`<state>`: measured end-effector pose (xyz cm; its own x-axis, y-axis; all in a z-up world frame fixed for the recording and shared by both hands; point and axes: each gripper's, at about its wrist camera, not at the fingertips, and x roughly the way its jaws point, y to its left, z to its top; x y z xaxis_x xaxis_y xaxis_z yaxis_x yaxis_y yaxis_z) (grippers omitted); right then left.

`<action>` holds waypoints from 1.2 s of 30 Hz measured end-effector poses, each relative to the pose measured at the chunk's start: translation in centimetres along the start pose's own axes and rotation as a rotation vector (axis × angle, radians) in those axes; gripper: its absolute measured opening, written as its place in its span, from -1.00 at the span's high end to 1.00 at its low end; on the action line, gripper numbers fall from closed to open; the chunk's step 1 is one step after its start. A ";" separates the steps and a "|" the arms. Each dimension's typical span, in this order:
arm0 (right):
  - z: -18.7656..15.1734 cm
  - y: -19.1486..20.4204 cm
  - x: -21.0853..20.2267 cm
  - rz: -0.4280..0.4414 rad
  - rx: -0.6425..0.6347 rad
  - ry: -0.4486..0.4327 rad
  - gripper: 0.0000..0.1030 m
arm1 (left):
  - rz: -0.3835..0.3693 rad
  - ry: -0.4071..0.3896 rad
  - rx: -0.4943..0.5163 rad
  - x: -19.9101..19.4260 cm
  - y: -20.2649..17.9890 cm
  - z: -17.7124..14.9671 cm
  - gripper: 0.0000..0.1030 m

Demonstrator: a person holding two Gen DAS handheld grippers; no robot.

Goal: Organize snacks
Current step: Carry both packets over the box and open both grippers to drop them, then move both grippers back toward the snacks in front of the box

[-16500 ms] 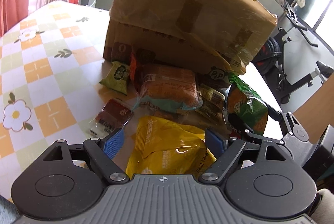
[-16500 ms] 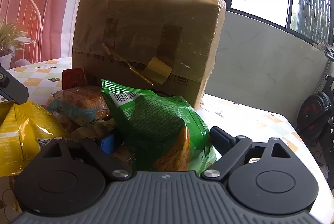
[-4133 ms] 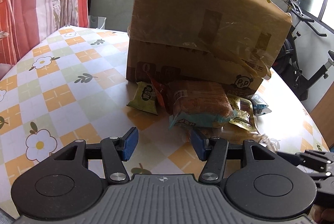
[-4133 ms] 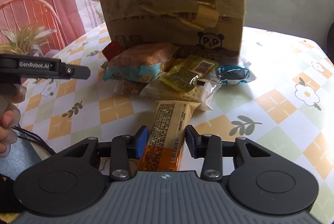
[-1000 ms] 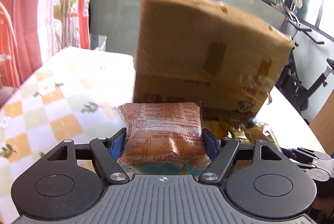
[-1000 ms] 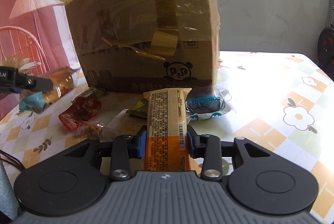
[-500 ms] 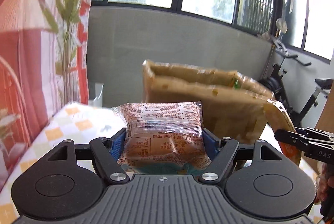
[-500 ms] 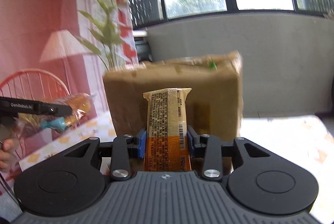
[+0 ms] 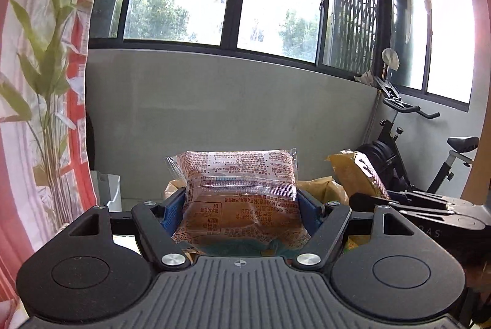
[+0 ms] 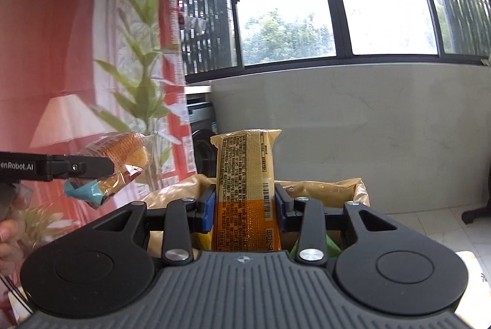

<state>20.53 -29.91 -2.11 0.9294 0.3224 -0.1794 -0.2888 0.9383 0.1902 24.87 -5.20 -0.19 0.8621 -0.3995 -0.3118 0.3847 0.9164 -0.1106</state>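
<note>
both tools [image 9: 241, 206] [image 10: 244, 206] level above box [image 10: 322, 186]

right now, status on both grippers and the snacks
Left gripper shut on bread pack. Right gripper shut on snack bar. Both raised over open cardboard box. Nothing blocking.

Bread pack [image 9: 239, 194] left of snack bar [image 10: 245, 191], above box [image 10: 322, 186]

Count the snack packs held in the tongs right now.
2. A bread pack sits clamped in the left tongs; a long orange bar pack is clamped in the right tongs. Both are above the cardboard box, whose contents are mostly hidden.
</note>
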 end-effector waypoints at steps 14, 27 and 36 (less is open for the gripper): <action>-1.5 -1.2 4.6 -0.079 0.008 0.097 0.03 | -0.027 0.130 -0.040 8.1 0.9 -1.5 -0.54; -1.1 0.2 -2.2 -0.104 -0.025 0.048 -0.14 | 0.032 0.098 0.031 -0.6 1.7 -1.0 -0.54; -4.2 0.8 -6.8 -0.130 -0.032 0.085 -0.23 | 0.097 0.108 0.037 -5.8 2.4 -4.6 -0.54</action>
<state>13.00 -30.79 -4.83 0.9370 0.2066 -0.2817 -0.1761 0.9758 0.1297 19.23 -0.60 -2.97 0.8564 -0.3019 -0.4189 0.3145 0.9484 -0.0407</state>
